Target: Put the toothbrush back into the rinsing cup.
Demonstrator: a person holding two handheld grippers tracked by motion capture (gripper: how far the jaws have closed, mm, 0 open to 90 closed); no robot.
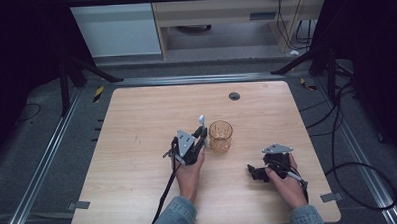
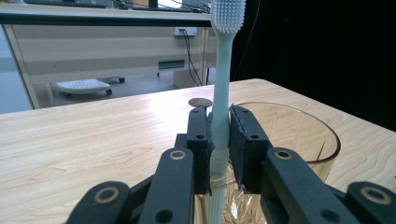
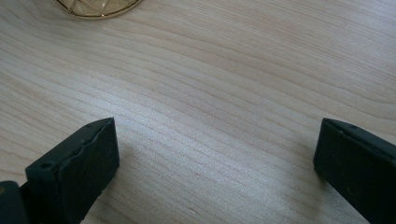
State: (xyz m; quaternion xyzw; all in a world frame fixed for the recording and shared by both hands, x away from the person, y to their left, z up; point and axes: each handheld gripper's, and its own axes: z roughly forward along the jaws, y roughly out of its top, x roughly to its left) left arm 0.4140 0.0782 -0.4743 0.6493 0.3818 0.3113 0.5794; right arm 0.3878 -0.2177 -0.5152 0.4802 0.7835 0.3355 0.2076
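Note:
A pale green toothbrush stands upright, bristle head at the top, with my left gripper shut on its handle. Its lower end hangs at the near rim of an amber glass cup. From above, the toothbrush and left gripper sit just left of the cup near the table's middle. My right gripper rests low at the front right, open, jaws wide apart over bare wood. The cup's base shows at the top edge of the right gripper view.
The light wooden table has a round dark grommet near its far edge. Black cables trail off the right side of the table onto the floor. A white cabinet and a desk stand beyond the table.

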